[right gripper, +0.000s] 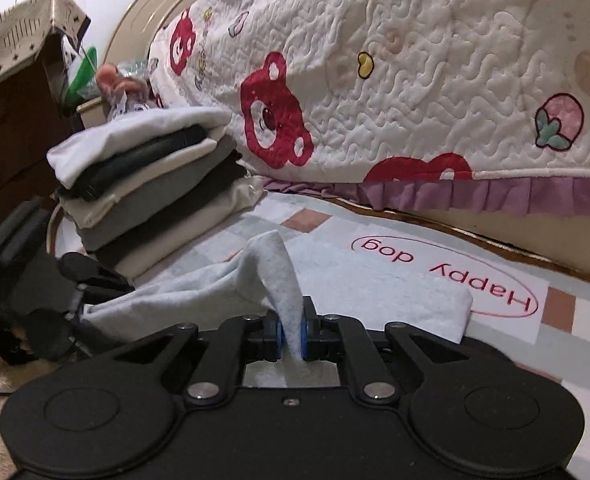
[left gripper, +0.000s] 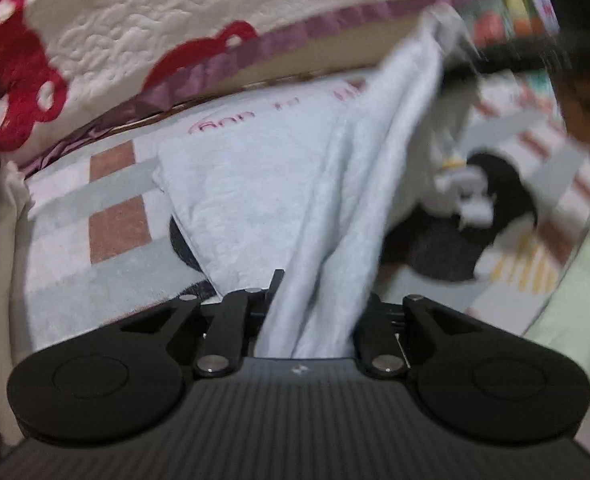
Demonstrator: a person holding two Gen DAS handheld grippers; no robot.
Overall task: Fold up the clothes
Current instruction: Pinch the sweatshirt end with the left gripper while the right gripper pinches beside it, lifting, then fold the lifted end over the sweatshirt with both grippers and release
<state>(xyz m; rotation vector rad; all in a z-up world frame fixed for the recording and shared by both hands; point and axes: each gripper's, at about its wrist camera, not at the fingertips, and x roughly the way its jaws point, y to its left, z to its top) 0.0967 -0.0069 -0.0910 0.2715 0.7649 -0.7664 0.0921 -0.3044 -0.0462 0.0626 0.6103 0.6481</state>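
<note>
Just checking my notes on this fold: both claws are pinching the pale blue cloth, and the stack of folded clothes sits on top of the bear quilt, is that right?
Not quite. The stack of folded clothes sits on the checked mat beside the bear quilt, not on top of it; the right wrist view shows this. The rest holds: the left claw and right claw both pinch the pale blue cloth.

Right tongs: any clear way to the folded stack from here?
Probably not yet: the right tongs are shut on the pale garment, and the left tongs sit before the stack.
</note>
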